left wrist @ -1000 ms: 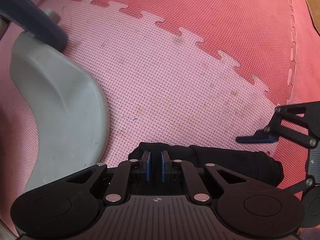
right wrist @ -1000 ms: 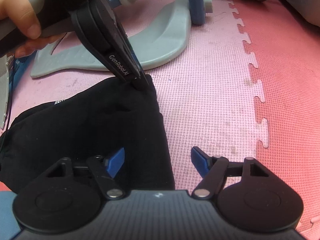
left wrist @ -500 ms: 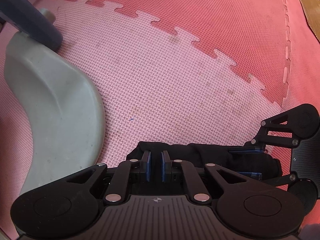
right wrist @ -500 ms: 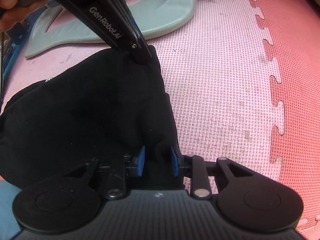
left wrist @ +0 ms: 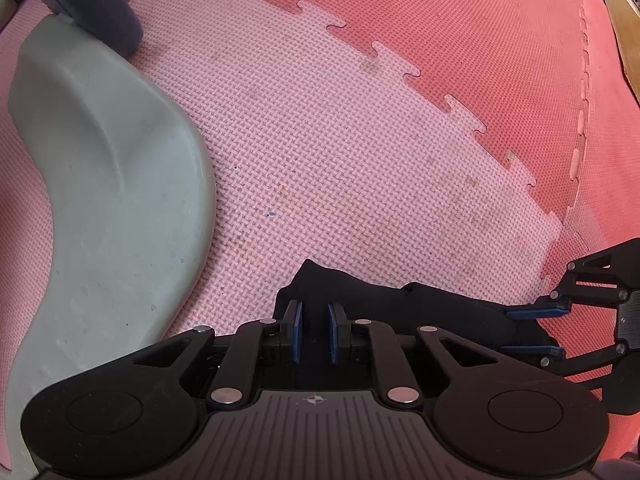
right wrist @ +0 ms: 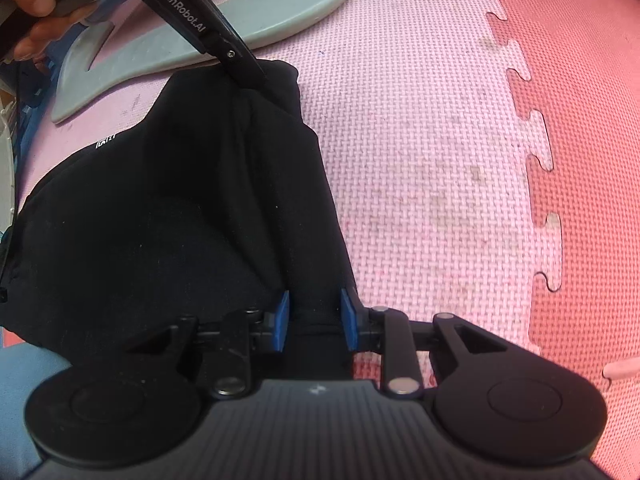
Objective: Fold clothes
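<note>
R gripper [right wrist: 314, 322]: both blue pads pinched on a fold of the black garment [right wrist: 168, 208] at the 6 o'clock edge of the R wrist view, cloth bunched between them. Garment spreads from there toward 9-11 o'clock over the pink foam mat [right wrist: 420, 140], small white print near 10 o'clock. L gripper [right wrist: 256, 74] bites the far corner of the same garment at 11 o'clock; its tips are buried in cloth. A hand [right wrist: 30, 8] holds its handle at the 10 o'clock corner.

L wrist view: L gripper [left wrist: 314, 330] pads narrow, clamped on black cloth at 6 o'clock; the garment [left wrist: 400, 308] runs toward 3 o'clock, where the R gripper [left wrist: 534, 330] grips its other end. Beyond: pink mat [left wrist: 340, 152], grey curved plastic base [left wrist: 104, 200] at 9 o'clock, blue-grey post [left wrist: 100, 12] at 11 o'clock, red mat [left wrist: 460, 20] at 12-2 o'clock, joined by jigsaw edge.
</note>
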Demonstrator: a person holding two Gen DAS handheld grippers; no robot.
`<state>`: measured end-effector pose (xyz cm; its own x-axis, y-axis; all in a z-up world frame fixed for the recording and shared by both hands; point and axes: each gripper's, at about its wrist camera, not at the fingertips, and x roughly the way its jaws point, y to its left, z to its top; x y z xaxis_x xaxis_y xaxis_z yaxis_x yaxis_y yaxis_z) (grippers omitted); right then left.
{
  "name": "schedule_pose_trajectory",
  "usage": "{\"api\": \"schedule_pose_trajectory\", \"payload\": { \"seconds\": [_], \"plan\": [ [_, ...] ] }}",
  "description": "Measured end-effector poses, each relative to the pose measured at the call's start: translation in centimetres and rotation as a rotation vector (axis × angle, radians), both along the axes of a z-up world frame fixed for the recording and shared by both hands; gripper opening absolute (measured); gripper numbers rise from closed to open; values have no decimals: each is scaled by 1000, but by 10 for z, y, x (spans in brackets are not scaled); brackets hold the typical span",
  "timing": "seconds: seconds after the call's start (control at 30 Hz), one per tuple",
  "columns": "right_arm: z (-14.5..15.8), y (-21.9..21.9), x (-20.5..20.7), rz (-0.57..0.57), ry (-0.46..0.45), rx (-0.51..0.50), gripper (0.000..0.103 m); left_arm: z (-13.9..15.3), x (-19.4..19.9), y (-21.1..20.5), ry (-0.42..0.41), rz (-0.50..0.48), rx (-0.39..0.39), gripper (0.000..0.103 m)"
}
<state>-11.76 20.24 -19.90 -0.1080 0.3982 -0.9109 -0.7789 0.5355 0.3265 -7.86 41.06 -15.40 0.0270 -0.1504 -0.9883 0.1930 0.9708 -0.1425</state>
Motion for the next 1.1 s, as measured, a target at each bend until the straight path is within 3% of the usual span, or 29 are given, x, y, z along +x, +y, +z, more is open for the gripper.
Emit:
{"api": "schedule_pose_trajectory", "payload": {
  "seconds": [0.1, 0.13, 0.23, 0.3, 0.43, 0.57, 0.67, 0.87, 1.1],
  "plan": [
    [1, -6, -6, 2, 22, -26, 28, 19, 3, -4, -59, -17, 50, 8],
    [1, -9, -9, 7, 33, -45, 28, 29, 7, -3, -96, -33, 107, 8],
    [3, -17, -17, 10, 46, -68, 29, 47, 26, 12, -104, 51, -17, 9],
    [7, -19, -19, 10, 45, -66, 29, 49, 34, 0, -103, 23, -19, 9],
    [14, -16, -20, 25, 30, -62, 30, 23, 47, -53, -22, -84, -50, 17],
    [19, -14, -24, 43, 14, -61, 31, -14, 50, -92, 54, -199, 68, 18],
    [25, -15, -22, 40, 6, -40, 32, -35, 53, -102, 97, -240, 114, 19],
    [30, -22, -15, 3, -27, -39, 48, -53, 60, -102, 176, -205, 106, 19],
    [31, -28, -10, -8, -41, -52, 55, -52, 58, -94, 176, -137, 53, 19]
  ]
}}
